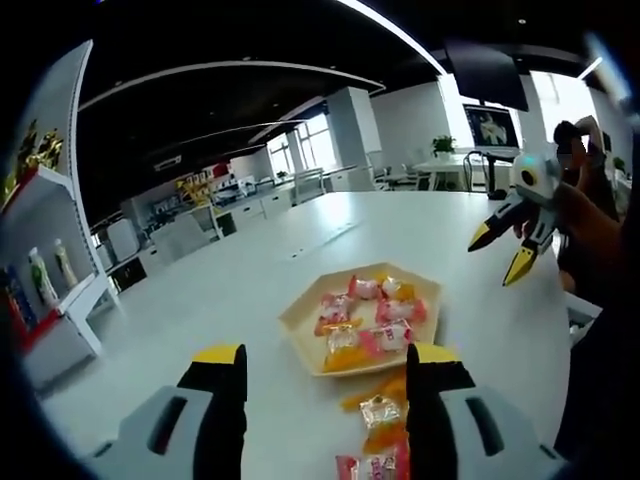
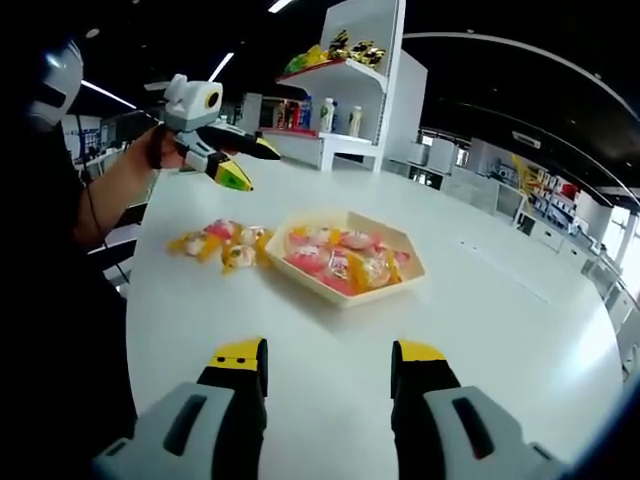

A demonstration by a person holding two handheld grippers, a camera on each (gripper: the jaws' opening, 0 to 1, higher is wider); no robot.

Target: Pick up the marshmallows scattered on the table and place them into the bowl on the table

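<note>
A cream hexagonal bowl [image 1: 292, 322] [image 2: 340, 294] sits on the white table and holds several pink and orange wrapped marshmallows [image 1: 375, 318] [image 2: 340, 258]. A few more wrapped marshmallows [image 1: 380, 412] [image 2: 222, 243] lie loose on the table beside it. My left gripper [image 1: 328, 360] hovers open just short of the bowl, and the loose sweets lie by its right jaw. In the right gripper view, the left gripper [image 2: 255, 168] hangs open above the loose pile. My right gripper [image 2: 330, 352] is open and empty, well back from the bowl. In the left gripper view, the right gripper [image 1: 498, 256] is raised to the right of the bowl.
A white shelf unit [image 1: 50, 270] [image 2: 340, 110] with bottles and snacks stands beyond the table's rounded end. The person's sleeve [image 1: 600, 250] [image 2: 60, 200] borders the table edge. Bare table top [image 2: 500, 300] stretches past the bowl; office desks and chairs stand far behind.
</note>
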